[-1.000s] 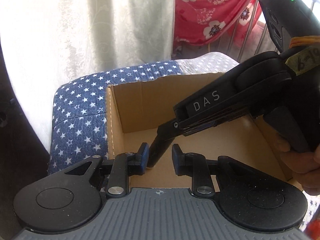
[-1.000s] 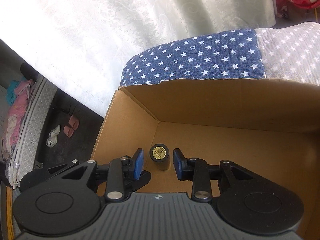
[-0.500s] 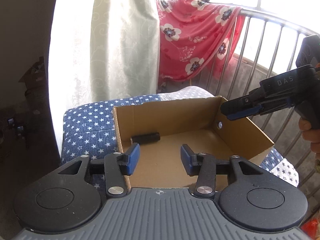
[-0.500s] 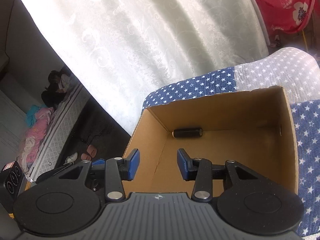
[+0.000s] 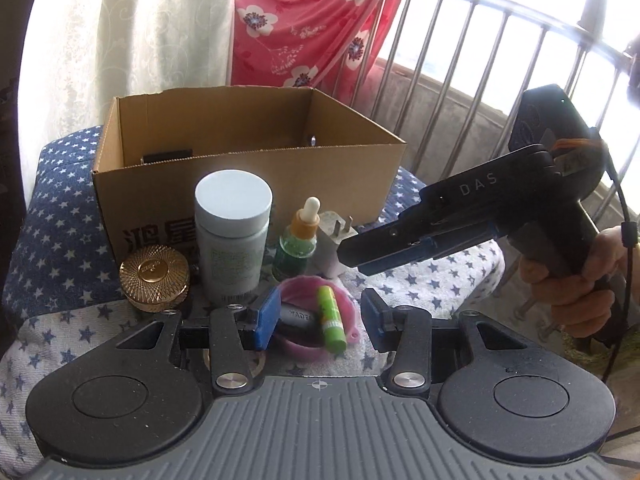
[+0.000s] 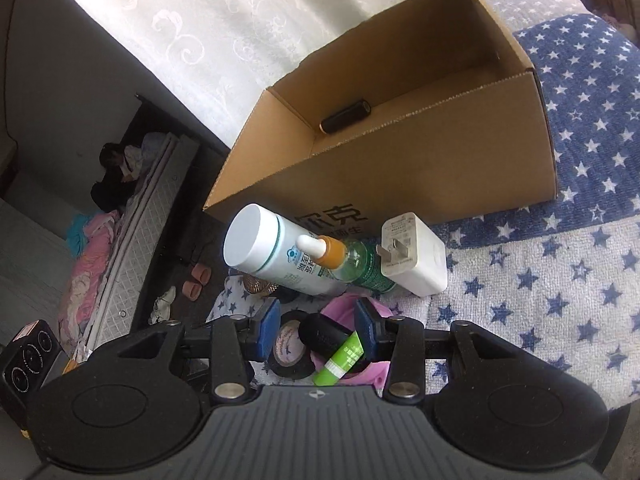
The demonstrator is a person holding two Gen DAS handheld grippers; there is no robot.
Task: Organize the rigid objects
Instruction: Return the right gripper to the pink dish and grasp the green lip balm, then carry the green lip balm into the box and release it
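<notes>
An open cardboard box (image 5: 248,184) (image 6: 420,176) stands on a star-patterned cushion and holds one black cylinder (image 6: 346,115). In front of it stand a white bottle (image 5: 232,236) (image 6: 272,252), a green dropper bottle (image 5: 298,246) (image 6: 348,260), a white plug adapter (image 5: 334,244) (image 6: 414,258) and a gold jar (image 5: 154,278). A pink bowl (image 5: 348,308) (image 6: 340,306) holds a green tube (image 5: 331,320) (image 6: 340,360) and a black cylinder (image 5: 298,316) (image 6: 324,336). My left gripper (image 5: 318,318) is open above the bowl. My right gripper (image 6: 316,330) is open over the bowl too; it also shows in the left wrist view (image 5: 384,248).
A roll of black tape (image 6: 290,346) lies left of the bowl. A white curtain (image 5: 160,32) hangs behind the box, with red floral cloth (image 5: 312,28) on a metal railing (image 5: 480,60). The cushion's left edge drops to a floor with a mattress (image 6: 136,232).
Both grippers have pulled back out of the box toward me and lowered to the items in front of it. The black cylinder stays in the box. Both grippers stay open.
</notes>
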